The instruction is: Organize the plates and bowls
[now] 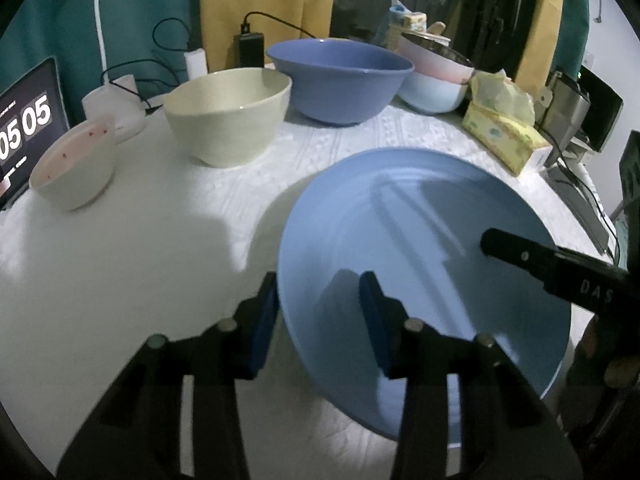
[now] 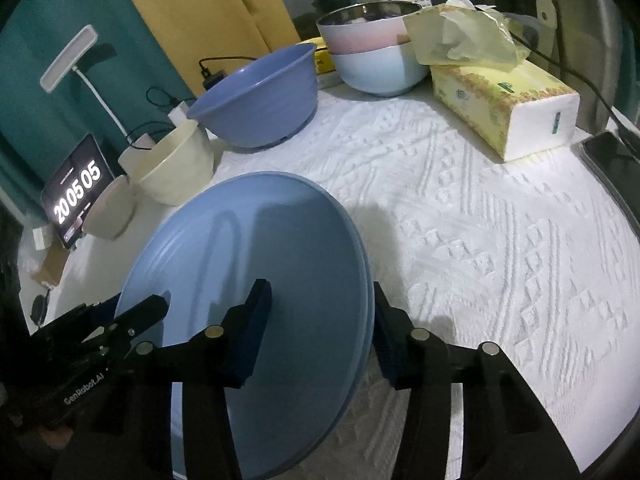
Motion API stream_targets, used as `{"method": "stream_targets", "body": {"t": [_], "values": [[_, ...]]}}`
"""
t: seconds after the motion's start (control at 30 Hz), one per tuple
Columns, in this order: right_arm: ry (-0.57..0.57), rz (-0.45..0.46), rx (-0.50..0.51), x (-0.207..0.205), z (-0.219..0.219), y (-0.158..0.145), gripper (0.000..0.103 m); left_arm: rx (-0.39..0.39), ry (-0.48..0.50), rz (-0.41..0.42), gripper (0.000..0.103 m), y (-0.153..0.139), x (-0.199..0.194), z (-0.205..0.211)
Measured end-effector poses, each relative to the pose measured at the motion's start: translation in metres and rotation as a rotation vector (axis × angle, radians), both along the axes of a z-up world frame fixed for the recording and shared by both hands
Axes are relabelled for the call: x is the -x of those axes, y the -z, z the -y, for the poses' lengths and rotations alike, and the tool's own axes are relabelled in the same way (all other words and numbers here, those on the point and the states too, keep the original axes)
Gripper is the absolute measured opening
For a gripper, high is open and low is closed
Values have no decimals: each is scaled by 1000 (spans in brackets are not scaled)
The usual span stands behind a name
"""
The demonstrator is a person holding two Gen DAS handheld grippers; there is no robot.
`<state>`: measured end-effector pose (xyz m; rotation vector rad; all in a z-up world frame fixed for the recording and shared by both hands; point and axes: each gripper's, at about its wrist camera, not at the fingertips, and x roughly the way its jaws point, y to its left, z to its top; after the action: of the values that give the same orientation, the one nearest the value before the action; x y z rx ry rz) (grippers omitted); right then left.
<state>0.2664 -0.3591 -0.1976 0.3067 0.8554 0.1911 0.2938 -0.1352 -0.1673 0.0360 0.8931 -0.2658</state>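
Note:
A light blue plate (image 1: 420,248) (image 2: 256,264) lies on the white tablecloth, on top of another like it whose rim shows below. My left gripper (image 1: 318,320) is open and straddles the plate's left rim, one pad outside, one over the plate. My right gripper (image 2: 320,332) is open and straddles the plate's right rim. The right gripper's finger shows in the left wrist view (image 1: 532,260). Behind stand a cream bowl (image 1: 230,114) (image 2: 176,168), a dark blue bowl (image 1: 340,78) (image 2: 260,100), a small white-and-pink bowl (image 1: 74,168) and a pink bowl stacked in a pale blue bowl (image 1: 434,76) (image 2: 376,52).
A tissue box (image 1: 504,136) (image 2: 504,108) lies at the right. A tablet (image 1: 24,128) (image 2: 78,192) showing a clock stands at the left with cables and a lamp (image 2: 70,60). A phone (image 2: 616,160) lies at the right table edge.

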Motion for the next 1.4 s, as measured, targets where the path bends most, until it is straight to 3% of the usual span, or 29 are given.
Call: {"method": "stream_targets", "body": {"t": [0.57, 1.4], "values": [[-40, 29, 46, 8, -40, -19, 48, 19, -61, 27, 41, -12, 19, -37], [-203, 12, 69, -5, -157, -28, 46, 61, -246, 45, 41, -8, 36, -152]]}}
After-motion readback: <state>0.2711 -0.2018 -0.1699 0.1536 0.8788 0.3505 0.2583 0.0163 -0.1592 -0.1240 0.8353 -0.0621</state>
